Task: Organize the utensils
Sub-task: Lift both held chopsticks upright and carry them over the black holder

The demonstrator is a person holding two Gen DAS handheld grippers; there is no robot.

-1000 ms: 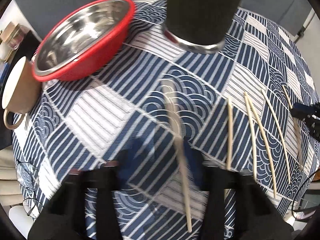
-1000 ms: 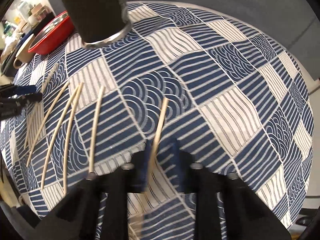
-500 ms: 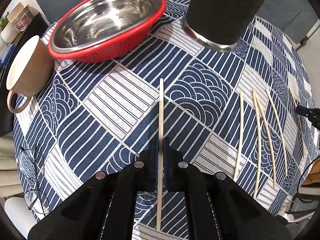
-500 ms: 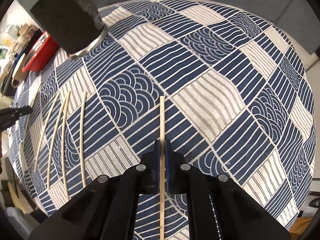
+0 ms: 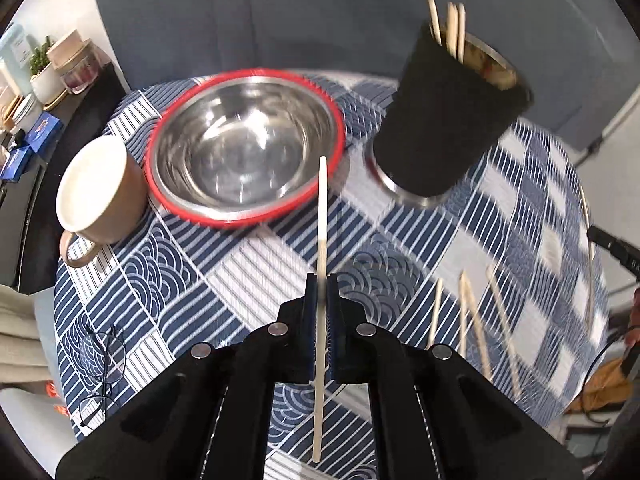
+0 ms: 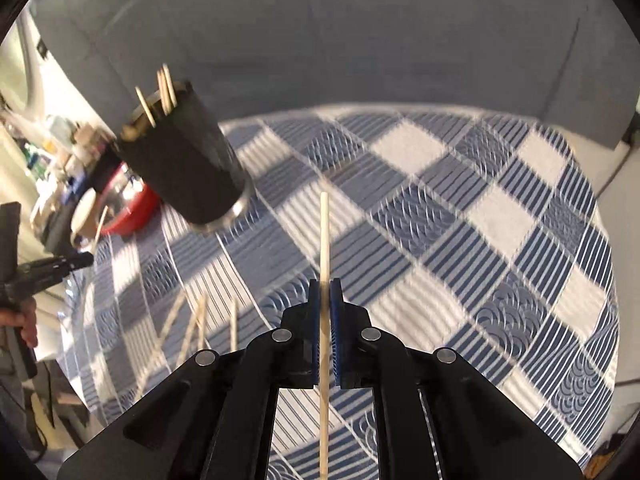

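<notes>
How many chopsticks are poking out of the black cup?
3. They all stick up from the rim of the black cup: one leaning chopstick on the left and a close pair beside it. Shorter ones may be hidden inside.

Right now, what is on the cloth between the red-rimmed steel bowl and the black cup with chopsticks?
Nothing: only bare blue-and-white cloth lies between red-rimmed steel bowl and black cup, in the left wrist view.

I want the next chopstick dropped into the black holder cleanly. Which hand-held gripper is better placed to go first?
Probably the left hand-held gripper: its chopstick seems nearer the black holder, whose open mouth shows. The right hand-held gripper, also holding one, seems farther away.
</notes>
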